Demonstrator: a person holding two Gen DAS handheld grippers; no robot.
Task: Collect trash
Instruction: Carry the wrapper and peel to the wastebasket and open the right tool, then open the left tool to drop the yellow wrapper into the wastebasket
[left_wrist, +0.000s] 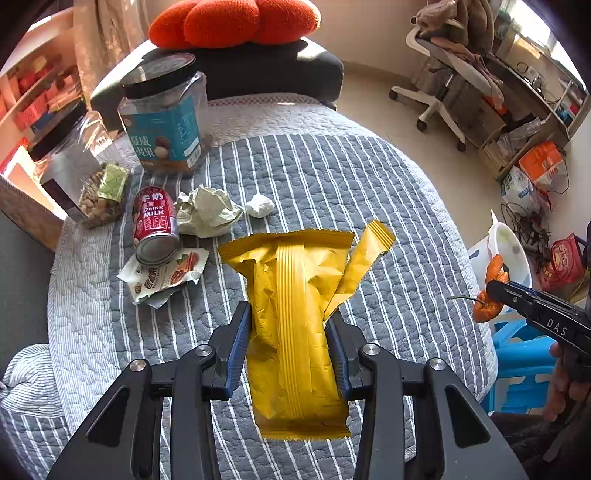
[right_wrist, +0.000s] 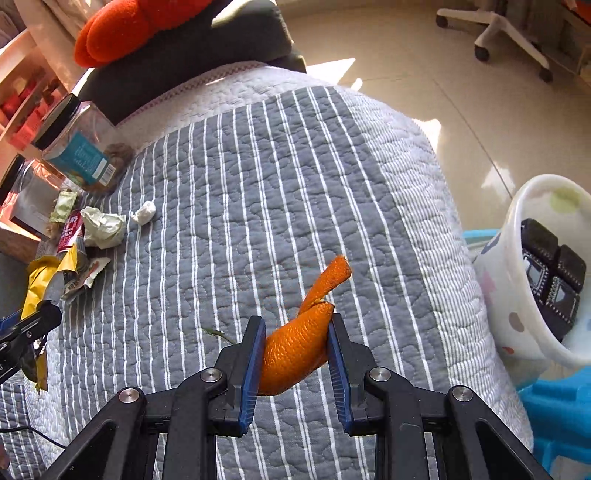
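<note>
My left gripper (left_wrist: 290, 314) is shut on a yellow snack wrapper (left_wrist: 295, 295) and holds it over the striped quilted table cover (left_wrist: 332, 177). My right gripper (right_wrist: 295, 325) is shut on an orange peel (right_wrist: 295, 350), near the table's right edge; it also shows in the left wrist view (left_wrist: 491, 291). A white dotted trash bin (right_wrist: 517, 295) stands to the right, below the table edge, with dark trash inside. On the table's left lie a red milk can (left_wrist: 153, 225), a crumpled paper (left_wrist: 207, 212), a small white paper ball (left_wrist: 260, 205) and a torn printed wrapper (left_wrist: 166, 275).
A clear nut jar with a teal label (left_wrist: 166, 118), a second jar (left_wrist: 62, 147) and a bag of nuts (left_wrist: 103, 195) stand at the table's far left. A blue plastic stool (right_wrist: 557, 406) sits under the bin. An office chair (left_wrist: 443, 74) stands on the floor beyond.
</note>
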